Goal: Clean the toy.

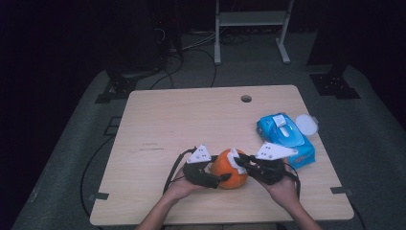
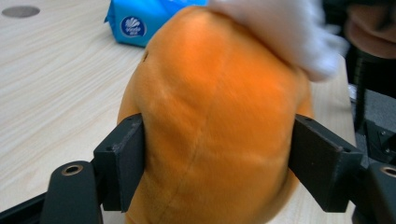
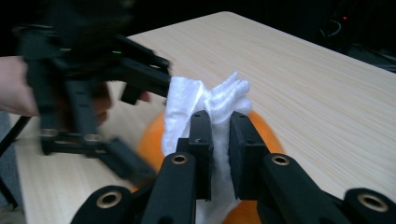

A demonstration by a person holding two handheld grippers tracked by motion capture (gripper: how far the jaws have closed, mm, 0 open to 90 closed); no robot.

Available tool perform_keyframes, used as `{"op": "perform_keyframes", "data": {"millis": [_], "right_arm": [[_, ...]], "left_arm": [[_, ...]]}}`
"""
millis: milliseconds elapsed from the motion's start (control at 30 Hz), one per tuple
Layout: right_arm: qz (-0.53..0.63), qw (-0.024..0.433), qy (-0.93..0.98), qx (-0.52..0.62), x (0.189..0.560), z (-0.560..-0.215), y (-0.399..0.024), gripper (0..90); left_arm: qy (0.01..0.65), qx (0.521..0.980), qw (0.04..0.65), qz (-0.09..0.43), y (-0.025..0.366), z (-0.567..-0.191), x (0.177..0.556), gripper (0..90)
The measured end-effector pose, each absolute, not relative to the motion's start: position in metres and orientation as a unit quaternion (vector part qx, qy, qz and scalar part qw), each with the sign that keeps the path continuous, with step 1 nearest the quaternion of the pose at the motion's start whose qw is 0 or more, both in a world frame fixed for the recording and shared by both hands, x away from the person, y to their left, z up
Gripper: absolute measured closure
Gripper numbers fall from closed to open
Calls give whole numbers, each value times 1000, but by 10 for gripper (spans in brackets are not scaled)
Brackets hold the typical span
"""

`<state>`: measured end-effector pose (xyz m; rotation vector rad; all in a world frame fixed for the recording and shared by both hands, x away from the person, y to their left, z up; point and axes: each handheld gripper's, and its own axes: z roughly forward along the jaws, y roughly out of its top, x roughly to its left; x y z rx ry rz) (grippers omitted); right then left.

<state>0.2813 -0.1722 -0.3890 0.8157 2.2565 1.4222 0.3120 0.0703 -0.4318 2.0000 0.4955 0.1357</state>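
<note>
A round orange soft fruit (image 1: 231,176) rests near the front edge of the wooden table (image 1: 182,120). My left gripper (image 2: 217,158) is shut on it, one pad pressed into each flank of the orange fruit (image 2: 210,121). My right gripper (image 3: 220,135) is shut on a crumpled white wipe (image 3: 205,100), which sticks up between its jaws. The wipe (image 1: 233,158) lies against the top of the fruit on its right side. In the left gripper view the wipe (image 2: 289,32) is blurred over the fruit's upper right. Both hands come in from the table's front edge.
A blue pack of wipes (image 1: 286,139) lies right of the grippers near the table's right edge. A round white lid (image 1: 306,123) sits just behind the pack. A cable hole (image 1: 246,98) is at the table's far edge. Cables trail from both grippers.
</note>
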Motion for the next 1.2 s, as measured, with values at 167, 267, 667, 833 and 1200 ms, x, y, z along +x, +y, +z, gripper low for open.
{"op": "perform_keyframes", "data": {"millis": [167, 267, 667, 833, 1200], "right_arm": [[501, 186, 785, 314, 286, -393, -189, 797], [506, 175, 783, 317, 285, -392, -190, 802], [490, 201, 801, 278, 266, -388, -166, 802], [458, 223, 829, 230, 255, -390, -137, 800], [471, 238, 790, 311, 277, -383, -189, 801]], "left_arm": [[167, 840, 511, 70, 65, -432, 307, 239], [179, 844, 499, 85, 61, -434, 307, 273], [179, 843, 499, 95, 58, -440, 306, 274], [159, 851, 487, 112, 51, -438, 297, 304], [173, 845, 499, 85, 54, -442, 303, 260]]}}
